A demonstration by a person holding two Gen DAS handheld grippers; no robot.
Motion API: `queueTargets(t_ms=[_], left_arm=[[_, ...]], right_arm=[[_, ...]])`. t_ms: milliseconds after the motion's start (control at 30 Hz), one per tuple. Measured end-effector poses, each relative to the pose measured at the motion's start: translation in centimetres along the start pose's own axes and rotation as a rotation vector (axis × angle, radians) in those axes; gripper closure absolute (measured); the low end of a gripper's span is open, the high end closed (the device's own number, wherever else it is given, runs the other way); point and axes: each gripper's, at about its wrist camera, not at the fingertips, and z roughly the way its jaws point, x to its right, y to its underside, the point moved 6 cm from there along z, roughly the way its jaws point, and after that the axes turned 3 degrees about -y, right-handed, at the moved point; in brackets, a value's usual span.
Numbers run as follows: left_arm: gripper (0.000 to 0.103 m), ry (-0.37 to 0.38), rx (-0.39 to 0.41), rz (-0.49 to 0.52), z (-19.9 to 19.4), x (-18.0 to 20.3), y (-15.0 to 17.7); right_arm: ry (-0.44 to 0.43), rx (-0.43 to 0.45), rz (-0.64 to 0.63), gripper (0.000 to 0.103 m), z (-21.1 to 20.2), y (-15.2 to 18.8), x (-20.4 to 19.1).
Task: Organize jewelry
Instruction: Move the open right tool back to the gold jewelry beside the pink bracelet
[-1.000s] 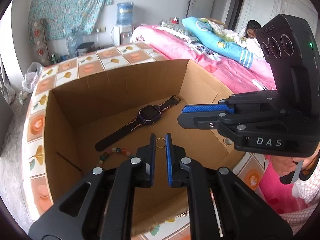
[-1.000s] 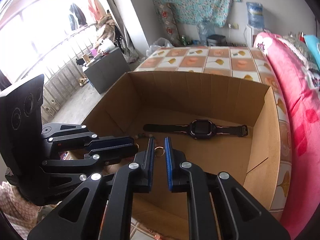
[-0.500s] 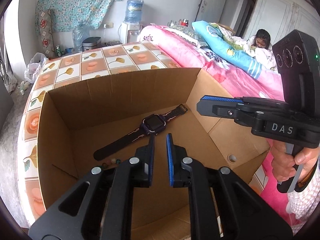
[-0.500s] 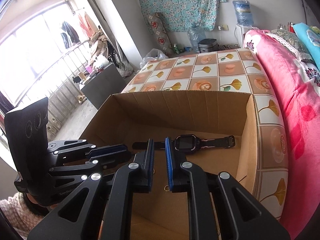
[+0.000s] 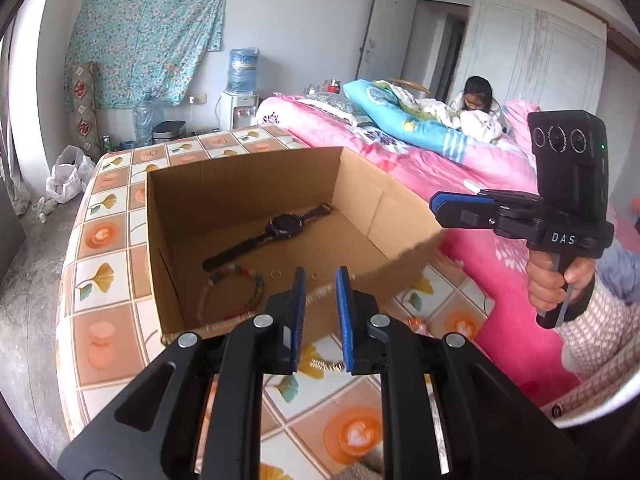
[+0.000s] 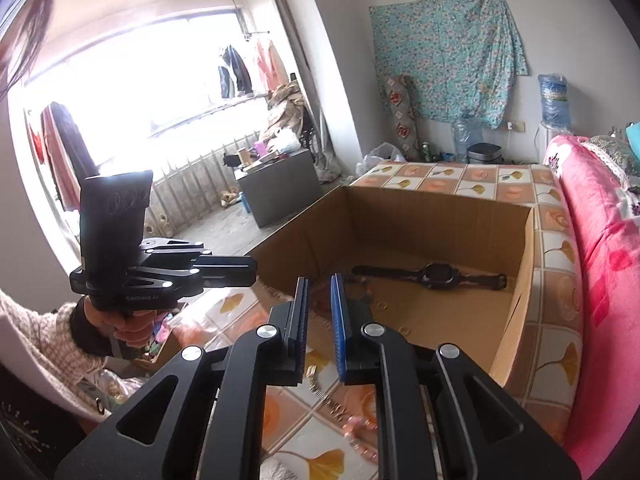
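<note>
An open cardboard box [image 5: 240,168] stands on the tiled table [image 5: 100,236]. On its floor lie a dark watch [image 5: 284,226], a beaded bracelet [image 5: 258,282] and two small gold rings [image 5: 276,274]. My left gripper [image 5: 320,280] hovers over the box's near rim, its jaws opening with nothing between them. My right gripper [image 5: 438,204] is held to the right of the box, outside it. In the right wrist view the right gripper [image 6: 319,284] shows a narrow empty gap, with the watch [image 6: 436,276] and rings [image 6: 382,304] beyond it and the left gripper [image 6: 250,270] at its left.
A thin gold chain [image 5: 326,366] lies on the table in front of the box, and pink beads [image 6: 360,436] lie nearer still. A pink bed [image 5: 400,168] runs along the right, with a person [image 5: 476,96] sitting on it. The box walls [image 6: 440,216] stand high.
Both grippers have pulled back and up out of the box. The gold rings that sat between their fingertips now lie on the box floor. The left jaws have widened slightly.
</note>
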Motion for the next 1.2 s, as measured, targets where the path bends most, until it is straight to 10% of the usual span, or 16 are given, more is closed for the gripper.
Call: queueTargets(t_ms=[367, 1200], left_arm=[[0.086, -0.150, -0.226, 0.058, 6.6, 1.2, 8.4], [0.084, -0.232, -0.206, 0.105, 10.1, 1.2, 8.6]], right_arm=[[0.032, -0.236, 0.176, 0.091, 7.3, 9.6, 0.0], [0.022, -0.239, 0.253, 0.091, 9.0, 10.5, 0.5]])
